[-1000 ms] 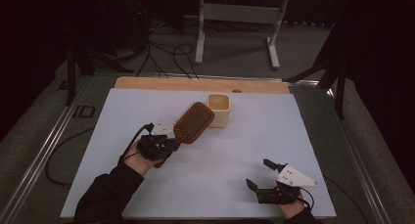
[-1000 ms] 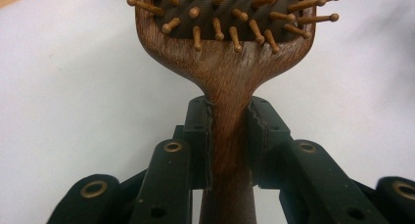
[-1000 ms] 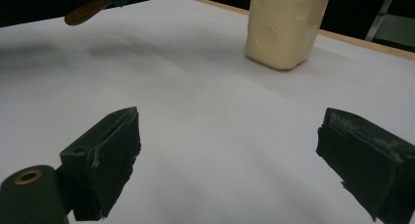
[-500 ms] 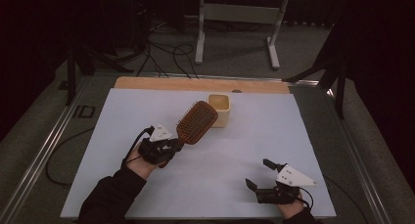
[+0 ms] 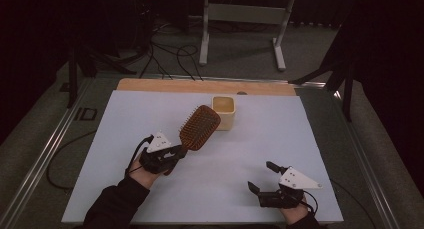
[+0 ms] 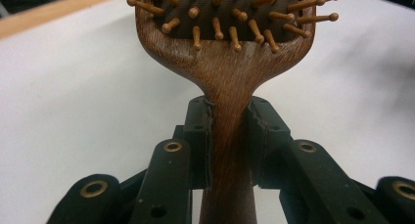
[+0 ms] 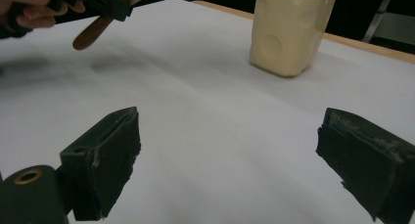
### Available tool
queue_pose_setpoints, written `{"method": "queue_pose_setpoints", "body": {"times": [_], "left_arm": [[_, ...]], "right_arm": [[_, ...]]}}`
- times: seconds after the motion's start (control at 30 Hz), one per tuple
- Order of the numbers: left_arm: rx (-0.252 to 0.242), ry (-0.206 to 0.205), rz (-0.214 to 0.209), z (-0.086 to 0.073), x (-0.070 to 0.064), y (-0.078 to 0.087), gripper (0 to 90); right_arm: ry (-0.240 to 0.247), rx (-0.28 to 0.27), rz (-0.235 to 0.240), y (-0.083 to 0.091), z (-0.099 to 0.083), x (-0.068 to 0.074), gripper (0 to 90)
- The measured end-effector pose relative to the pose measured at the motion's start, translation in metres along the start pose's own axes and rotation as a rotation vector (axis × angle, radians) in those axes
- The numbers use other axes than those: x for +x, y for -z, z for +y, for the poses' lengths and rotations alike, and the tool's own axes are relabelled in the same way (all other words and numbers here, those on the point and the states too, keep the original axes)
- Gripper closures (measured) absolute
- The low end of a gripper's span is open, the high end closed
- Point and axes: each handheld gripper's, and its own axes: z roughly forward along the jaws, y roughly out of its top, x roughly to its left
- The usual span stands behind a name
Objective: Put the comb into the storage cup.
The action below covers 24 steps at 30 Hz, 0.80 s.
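table (image 5: pixel 125 139): white top, wooden far edge | on it: cream cup (image 5: pixel 223 112)

Wooden paddle hairbrush (image 5: pixel 200 127): handle clamped between the left hand-held gripper (image 5: pixel 172 153) jaws, bristled head projecting forward beyond them, lifted and tilted.

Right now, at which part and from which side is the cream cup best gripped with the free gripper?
Grip the cream cup across two opposite flat walls, near the rim, coming from its open near-right side. It stands upright and squarish, and the hairbrush held by the left gripper crowds its left. The right gripper is open and probably wide enough.
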Motion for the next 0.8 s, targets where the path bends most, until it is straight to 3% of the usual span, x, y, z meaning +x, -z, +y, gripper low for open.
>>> {"method": "queue_pose_setpoints", "body": {"times": [0.2, 0.47, 0.67, 0.8], "left_arm": [[-0.023, -0.010, 0.003, -0.004, -0.002, 0.003, 73.7], [-0.044, -0.006, -0.016, -0.003, -0.002, 0.003, 73.7], [-0.047, -0.008, -0.034, -0.004, -0.002, 0.000, 73.7], [-0.049, 0.000, -0.033, -0.006, -0.001, 0.000, 73.7]], "right_arm": [[-0.045, -0.028, 0.003, 0.003, 0.026, 0.003, 8.5], [-0.036, -0.059, -0.026, 0.006, 0.063, 0.001, 8.5], [-0.071, -0.077, -0.013, 0.002, 0.084, 0.000, 8.5], [-0.060, -0.082, -0.002, -0.004, 0.095, 0.000, 8.5]]}}
